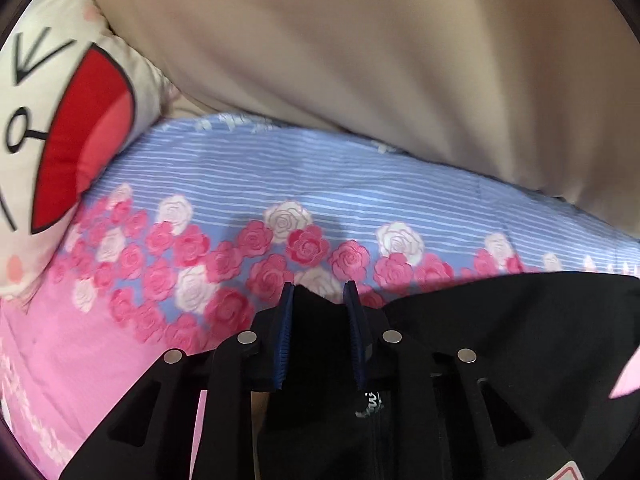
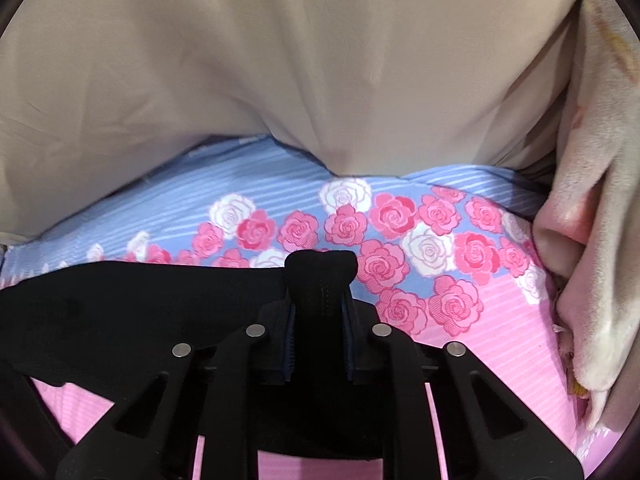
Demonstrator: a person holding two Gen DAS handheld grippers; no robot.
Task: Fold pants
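The pants (image 1: 520, 320) are cut off by the lower and right edges of the left wrist view; their full outline cannot be determined. A small white label (image 1: 370, 406) on them is too small to read. The cartoon pillow (image 1: 60, 140) is blurred and cropped at the left edge. In the right wrist view, the pants (image 2: 120, 300) run out of frame at the left, and the linkage of the right hand-held gripper (image 2: 319, 300) hides their lower part. The blanket (image 2: 592, 240) is cropped at the right edge. The beige cover (image 2: 280, 60) hides the far part of the bedsheet (image 2: 500, 340).
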